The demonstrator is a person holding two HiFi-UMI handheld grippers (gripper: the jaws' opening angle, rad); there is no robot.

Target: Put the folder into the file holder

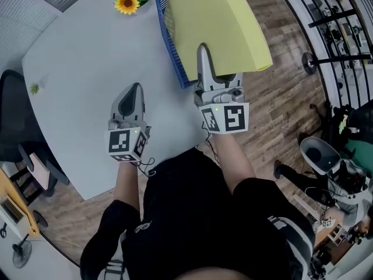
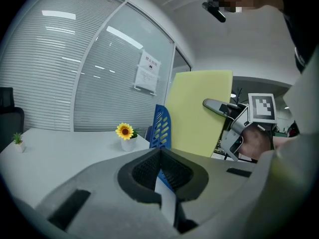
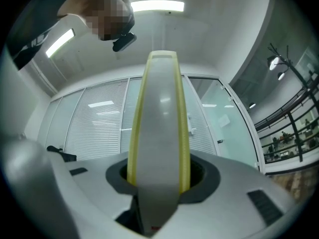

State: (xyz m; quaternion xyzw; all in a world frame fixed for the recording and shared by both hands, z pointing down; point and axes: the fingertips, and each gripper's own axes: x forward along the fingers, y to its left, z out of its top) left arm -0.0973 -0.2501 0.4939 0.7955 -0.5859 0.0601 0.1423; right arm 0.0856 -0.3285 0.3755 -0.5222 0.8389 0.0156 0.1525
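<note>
My right gripper (image 1: 203,54) is shut on a yellow folder (image 1: 218,22) and holds it in the air, tilted, over the table's right edge. Below and behind the folder stands the blue file holder (image 1: 173,57), mostly hidden by it. In the right gripper view the folder (image 3: 158,123) runs edge-on between the jaws. The left gripper view shows the folder (image 2: 199,113) next to the blue file holder (image 2: 160,126), with the right gripper (image 2: 219,106) clamped on its edge. My left gripper (image 1: 134,92) hangs shut and empty over the white table (image 1: 87,57), left of the folder.
A small potted sunflower (image 1: 127,3) stands at the table's far side, close to the file holder. A tiny green plant (image 1: 35,88) sits near the left edge, by a black chair (image 1: 14,115). Wooden floor and a railing lie to the right.
</note>
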